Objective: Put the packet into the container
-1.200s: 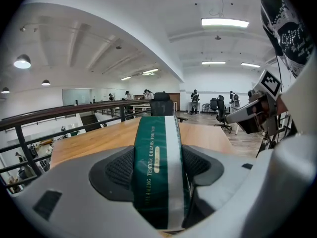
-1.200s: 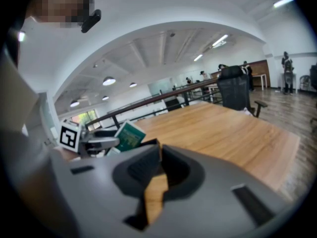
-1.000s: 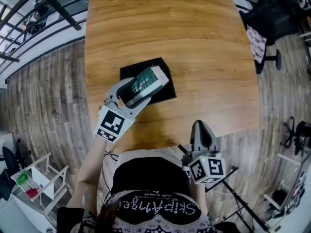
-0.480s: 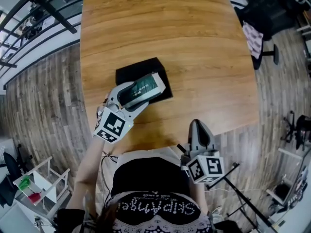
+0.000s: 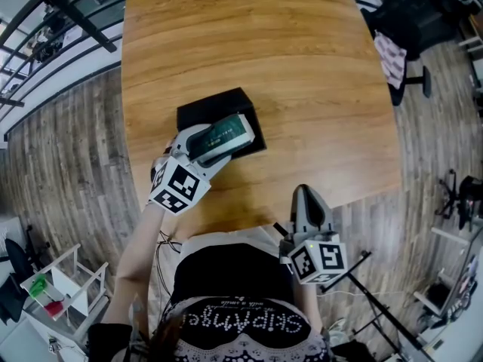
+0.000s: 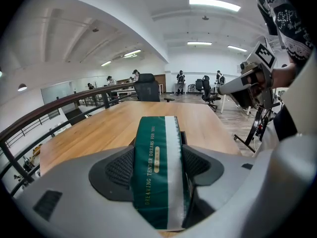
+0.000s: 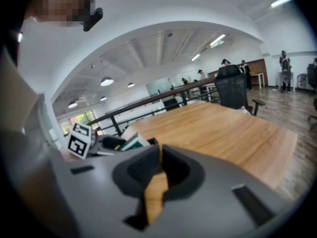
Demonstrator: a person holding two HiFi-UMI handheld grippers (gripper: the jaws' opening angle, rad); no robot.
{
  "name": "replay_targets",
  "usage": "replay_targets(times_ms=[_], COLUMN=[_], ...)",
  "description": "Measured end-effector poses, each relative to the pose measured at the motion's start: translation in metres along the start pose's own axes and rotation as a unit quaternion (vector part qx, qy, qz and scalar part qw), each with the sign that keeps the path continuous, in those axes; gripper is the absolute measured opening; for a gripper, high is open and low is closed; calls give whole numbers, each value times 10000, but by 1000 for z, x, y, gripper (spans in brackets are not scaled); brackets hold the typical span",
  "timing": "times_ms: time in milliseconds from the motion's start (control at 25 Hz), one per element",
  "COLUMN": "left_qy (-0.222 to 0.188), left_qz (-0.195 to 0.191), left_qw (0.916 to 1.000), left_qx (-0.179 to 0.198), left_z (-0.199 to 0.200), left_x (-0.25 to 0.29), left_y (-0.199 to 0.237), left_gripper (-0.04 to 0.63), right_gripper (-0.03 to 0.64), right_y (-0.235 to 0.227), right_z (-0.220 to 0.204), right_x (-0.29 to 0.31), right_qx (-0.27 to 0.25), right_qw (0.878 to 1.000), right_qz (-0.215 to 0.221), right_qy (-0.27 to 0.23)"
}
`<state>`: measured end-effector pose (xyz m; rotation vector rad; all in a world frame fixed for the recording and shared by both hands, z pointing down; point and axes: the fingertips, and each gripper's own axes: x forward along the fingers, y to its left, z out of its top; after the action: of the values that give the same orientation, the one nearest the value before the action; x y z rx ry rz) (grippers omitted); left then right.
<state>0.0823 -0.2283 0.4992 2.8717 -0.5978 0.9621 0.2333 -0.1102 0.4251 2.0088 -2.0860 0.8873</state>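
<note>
Left gripper (image 5: pixel 213 140) has shifted packet (image 5: pixel 229 130) slightly over container (image 5: pixel 202 111).

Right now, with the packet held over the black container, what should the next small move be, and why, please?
Probably ease the left claw down and open it: it is shut on the green packet, which the head view shows over the black container. The right claw, shut and empty, sits at the edge of the table.

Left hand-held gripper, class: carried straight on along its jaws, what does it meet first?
Probably the black container: the left hand-held gripper, shut on the green packet, points across it, with the table beyond. Depth is unclear; it might clear the rim.
</note>
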Motion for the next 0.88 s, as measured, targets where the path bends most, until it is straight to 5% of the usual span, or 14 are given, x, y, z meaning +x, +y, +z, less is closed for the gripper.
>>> replay_targets(times_ms=[880], left_qy=[658], left_qz=[-174], left_qw=[9975], left_qx=[-181], left_z=[-22], left_x=[29], left_y=[-1], left_gripper=[331], right_gripper=[40], right_y=[3], right_z=[3], right_x=[7], right_qx=[-83], right_qw=[9999], right_qz=[100], right_qy=[20])
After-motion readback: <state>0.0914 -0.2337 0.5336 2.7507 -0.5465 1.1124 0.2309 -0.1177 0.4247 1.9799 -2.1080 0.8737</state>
